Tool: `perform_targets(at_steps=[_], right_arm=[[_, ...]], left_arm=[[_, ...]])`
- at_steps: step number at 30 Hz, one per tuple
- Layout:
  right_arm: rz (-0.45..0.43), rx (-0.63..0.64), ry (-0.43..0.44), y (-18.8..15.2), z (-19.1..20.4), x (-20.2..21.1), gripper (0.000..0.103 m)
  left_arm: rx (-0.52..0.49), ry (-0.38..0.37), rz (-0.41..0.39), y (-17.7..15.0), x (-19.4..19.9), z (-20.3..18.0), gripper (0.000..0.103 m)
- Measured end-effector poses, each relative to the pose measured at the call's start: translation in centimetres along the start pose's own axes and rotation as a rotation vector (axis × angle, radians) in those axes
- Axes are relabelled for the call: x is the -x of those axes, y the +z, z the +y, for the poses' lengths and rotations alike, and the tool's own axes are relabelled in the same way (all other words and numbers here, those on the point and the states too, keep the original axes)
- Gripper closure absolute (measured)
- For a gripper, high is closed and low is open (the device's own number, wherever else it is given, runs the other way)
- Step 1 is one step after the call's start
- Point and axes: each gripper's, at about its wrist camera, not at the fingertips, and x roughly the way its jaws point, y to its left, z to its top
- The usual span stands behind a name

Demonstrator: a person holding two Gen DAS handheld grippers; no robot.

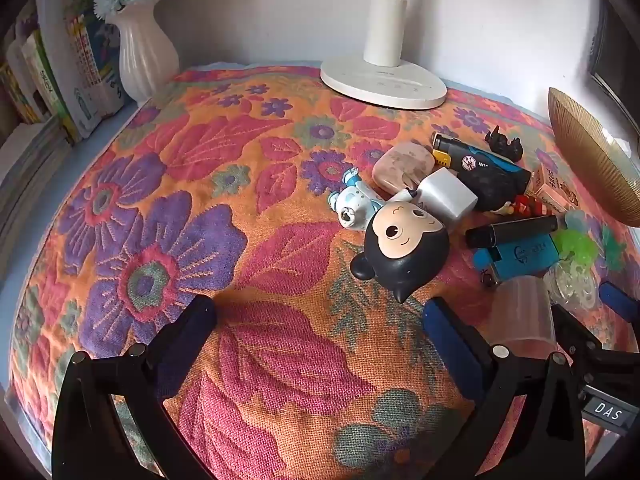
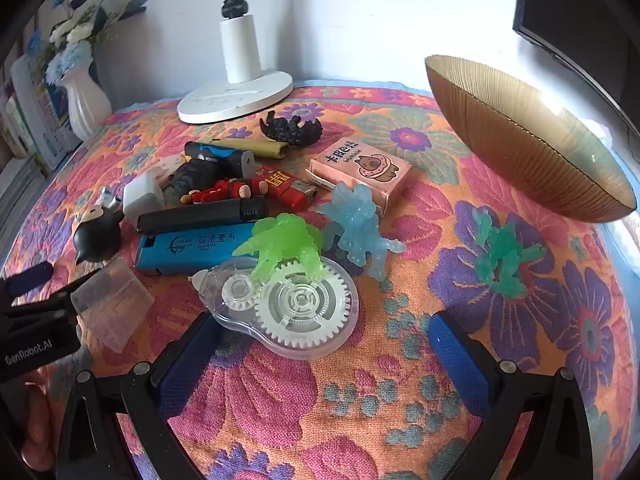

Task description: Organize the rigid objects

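A pile of small rigid objects lies on a floral cloth. In the right wrist view: a clear correction-tape dispenser [image 2: 294, 312], green [image 2: 286, 246], pale blue [image 2: 356, 230] and teal [image 2: 502, 258] translucent figures, a blue lighter [image 2: 196, 248], a black lighter [image 2: 202, 218], a red lighter [image 2: 286, 190], a pink box [image 2: 360, 168] and a clear plastic cap [image 2: 112, 300]. A black cartoon head [image 1: 404, 248] lies just ahead of my left gripper [image 1: 320, 312], which is open and empty. My right gripper [image 2: 320, 336] is open and empty, just short of the dispenser.
A gold ribbed bowl [image 2: 520, 140] stands at the right. A white lamp base [image 2: 236, 98] and a white vase [image 2: 86, 100] stand at the back by the wall. Books [image 1: 60, 80] line the left edge. The left gripper shows at the right wrist view's left edge [image 2: 32, 300].
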Motion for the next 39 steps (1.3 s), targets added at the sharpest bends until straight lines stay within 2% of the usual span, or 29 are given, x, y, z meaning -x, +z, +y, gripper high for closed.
perform_targets(at_steps=[8, 11, 13, 16, 20, 22, 23, 25, 26, 27, 29, 31, 33, 34, 35, 39], right_arm=[[0.003, -0.014, 0.000, 0.2, -0.1, -0.5, 0.000], [0.117, 0.041, 0.035, 0.5, -0.3, 0.0, 0.000], [0.136, 0.057, 0.058, 0.1, -0.6, 0.1, 0.000], [0.083, 0.088, 0.051, -1.3, -0.1, 1.1, 0.000], [0.073, 0.080, 0.095, -2.2, -0.5, 2.3, 0.000], [0.004, 0.036, 0.132, -2.0, -1.4, 4.0, 0.000], [-0.068, 0.027, 0.118, -1.8, -1.6, 5.3, 0.000], [-0.214, 0.041, 0.030, -1.3, -1.4, 7.6, 0.000], [-0.286, 0.058, -0.015, -1.1, -1.2, 8.6, 0.000], [-0.320, 0.070, -0.035, -1.0, -1.0, 9.0, 0.000], [-0.334, 0.073, 0.000, -0.9, -0.9, 9.0, 0.000], [-0.345, 0.047, 0.034, -1.4, -1.3, 8.7, 0.000], [-0.371, 0.032, 0.003, -2.4, -1.4, 8.2, 0.000], [-0.363, 0.032, -0.015, -2.6, -1.3, 7.6, 0.000], [-0.358, 0.037, -0.012, -2.6, -1.2, 7.6, 0.000], [-0.327, 0.060, -0.009, -2.3, -0.4, 7.3, 0.000]], left_arm=[[0.002, 0.000, 0.010, 0.0, -0.1, 0.0, 0.000], [0.024, -0.014, 0.015, 0.1, -0.1, 0.2, 0.000], [0.051, -0.013, 0.024, 0.3, -0.3, 0.6, 0.000], [0.043, 0.003, 0.024, 0.3, -0.4, 0.2, 0.000], [0.010, 0.008, -0.001, -0.3, 0.7, 0.4, 0.001], [-0.006, 0.009, -0.124, -0.9, 3.2, 0.5, 0.001], [-0.019, 0.016, -0.198, -1.2, 4.7, 0.5, 0.001], [-0.045, 0.022, -0.338, -1.6, 7.4, 0.2, 0.001], [-0.054, 0.023, -0.384, -1.7, 8.3, 0.1, 0.001], [-0.056, -0.005, -0.413, -1.8, 8.8, 0.1, 0.001], [-0.048, -0.092, -0.387, -1.3, 8.5, 0.3, 0.001], [-0.025, -0.120, -0.375, -1.3, 7.7, 0.5, 0.001], [-0.024, -0.047, -0.393, -2.3, 6.4, 0.1, 0.001], [-0.026, -0.010, -0.347, -2.2, 5.9, -0.2, 0.001], [-0.044, -0.010, -0.327, -1.9, 5.7, -0.4, 0.001], [-0.082, -0.002, -0.357, -2.0, 5.9, -1.0, 0.001]])
